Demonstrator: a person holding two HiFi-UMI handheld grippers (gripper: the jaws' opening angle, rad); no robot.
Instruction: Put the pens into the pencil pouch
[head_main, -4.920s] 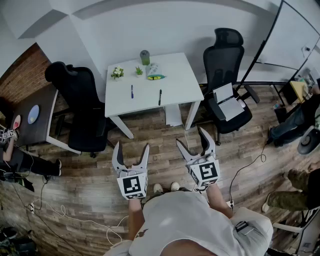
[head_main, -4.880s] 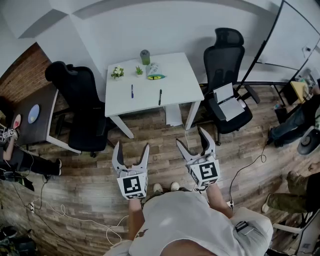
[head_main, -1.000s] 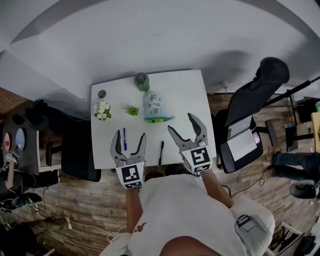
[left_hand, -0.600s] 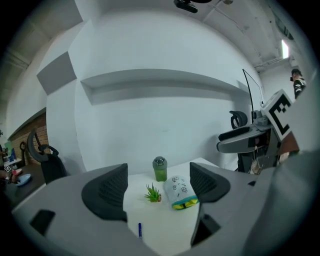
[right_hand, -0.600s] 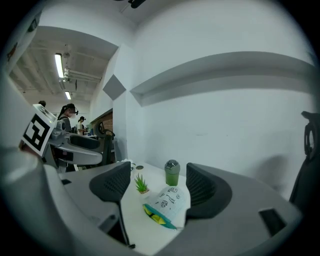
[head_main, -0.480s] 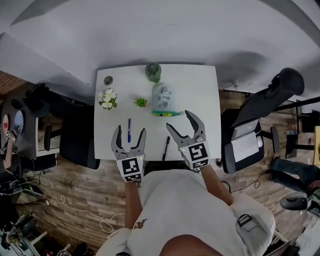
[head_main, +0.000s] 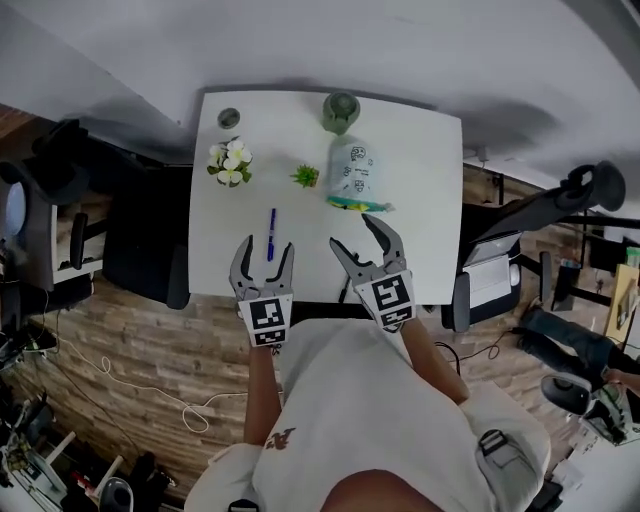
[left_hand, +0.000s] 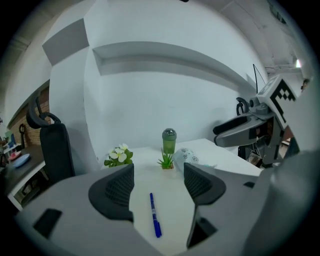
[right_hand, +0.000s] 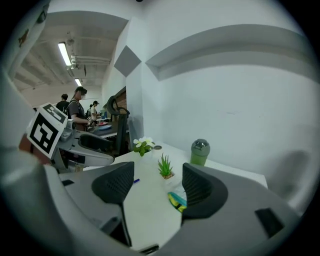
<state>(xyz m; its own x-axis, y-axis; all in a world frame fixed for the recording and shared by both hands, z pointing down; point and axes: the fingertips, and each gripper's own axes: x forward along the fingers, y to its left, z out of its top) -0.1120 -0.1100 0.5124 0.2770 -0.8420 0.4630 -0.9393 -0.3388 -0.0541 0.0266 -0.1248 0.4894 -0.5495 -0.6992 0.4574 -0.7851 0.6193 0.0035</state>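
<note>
A blue pen lies on the white table near its front edge. My left gripper hovers over its near end, and in the left gripper view the blue pen lies between the closing jaws, untouched by the pads. The pale printed pencil pouch lies mid-table, its green and yellow end towards me. My right gripper hangs just before the pouch, its jaws closing with nothing between them. A dark tip under it may be the black pen, which is hidden in the head view.
At the table's back stand a green cup, white flowers, a small green plant and a small round lid. Black chairs flank the table at left and right. People stand far off.
Both grippers have come forward and down over the table's front edge. The left one now straddles the blue pen, the right one covers the black pen. Both pairs of jaws have narrowed a little.
</note>
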